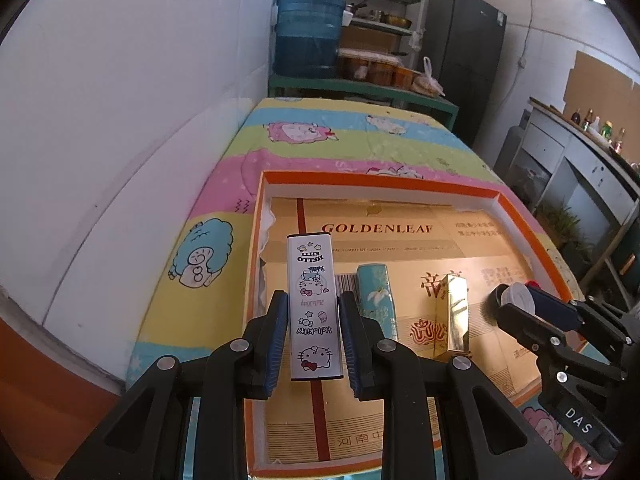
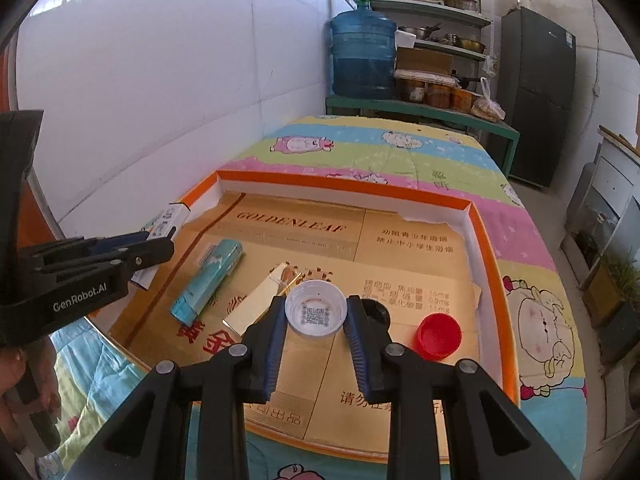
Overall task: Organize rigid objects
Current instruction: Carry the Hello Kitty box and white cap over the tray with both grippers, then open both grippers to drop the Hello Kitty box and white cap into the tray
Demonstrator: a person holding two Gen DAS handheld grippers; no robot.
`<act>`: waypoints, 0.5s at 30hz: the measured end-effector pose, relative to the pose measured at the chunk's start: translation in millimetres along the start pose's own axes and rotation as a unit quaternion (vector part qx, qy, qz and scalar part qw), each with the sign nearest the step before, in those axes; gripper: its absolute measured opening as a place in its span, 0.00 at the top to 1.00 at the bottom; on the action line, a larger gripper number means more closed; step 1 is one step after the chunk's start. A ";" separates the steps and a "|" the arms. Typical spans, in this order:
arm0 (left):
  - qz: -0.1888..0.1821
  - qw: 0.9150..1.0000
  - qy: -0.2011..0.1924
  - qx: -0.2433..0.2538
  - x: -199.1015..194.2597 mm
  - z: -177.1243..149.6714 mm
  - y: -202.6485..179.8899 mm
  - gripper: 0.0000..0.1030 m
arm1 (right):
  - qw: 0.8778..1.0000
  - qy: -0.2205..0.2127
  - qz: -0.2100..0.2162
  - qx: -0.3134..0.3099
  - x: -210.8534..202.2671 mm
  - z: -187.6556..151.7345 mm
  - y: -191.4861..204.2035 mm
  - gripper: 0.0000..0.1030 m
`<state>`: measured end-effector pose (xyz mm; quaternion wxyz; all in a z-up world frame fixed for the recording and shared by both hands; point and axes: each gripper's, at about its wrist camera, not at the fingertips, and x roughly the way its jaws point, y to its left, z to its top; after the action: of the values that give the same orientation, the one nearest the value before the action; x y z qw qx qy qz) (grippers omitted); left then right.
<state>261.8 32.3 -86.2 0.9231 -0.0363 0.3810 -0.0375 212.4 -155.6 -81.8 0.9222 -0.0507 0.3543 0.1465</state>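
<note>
L tool (image 1: 314, 342) is clamped on a slim white rectangular box with cartoon-cat print (image 1: 315, 308), gripped near its lower half, long end sticking fwd over the tray. R tool (image 2: 316, 334) is narrow, pinching a clear plastic bottle cap w/ a QR code inside (image 2: 316, 309), open side up. Both hang above the shallow orange-rimmed tray lined with tan cardboard (image 2: 490, 264), which sits on a cartoon-print bedsheet (image 2: 532, 248).

Step in hand, prob: set both pieces down in the tray. To do it well: lower the box flat, parallel to the teal patterned box (image 1: 376, 300) lying just right of it, so they line up; keep it off the tray's left wall, which is close. Put the clear cap near the red plastic cap (image 2: 438, 336) lying right of it, caps together. Release only once each piece rests on cardboard.

Beyond the tools: a shiny gold box (image 1: 456, 316) sits between the teal box and the R tool — tight there, don't knock it. A dark round thing behind the R tool's right finger, can't tell what. Far half of tray is bare cardboard, plenty of room. White wall runs along the left.
</note>
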 end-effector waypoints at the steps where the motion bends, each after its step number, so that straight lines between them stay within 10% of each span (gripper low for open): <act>1: 0.000 1.000 0.002 0.001 1.2 -0.3 -0.5 0.74 | 1.000 0.002 -0.001 -0.002 1.3 -0.7 0.3 0.71; 15: 0.013 0.999 0.028 0.015 13.9 -4.9 -5.1 0.74 | 1.000 0.022 0.008 -0.002 8.6 -3.8 0.7 0.71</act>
<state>267.9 25.7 -98.9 0.9130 -0.0166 0.4063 -0.0321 215.8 -153.7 -90.4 0.9130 -0.0526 0.3743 0.1536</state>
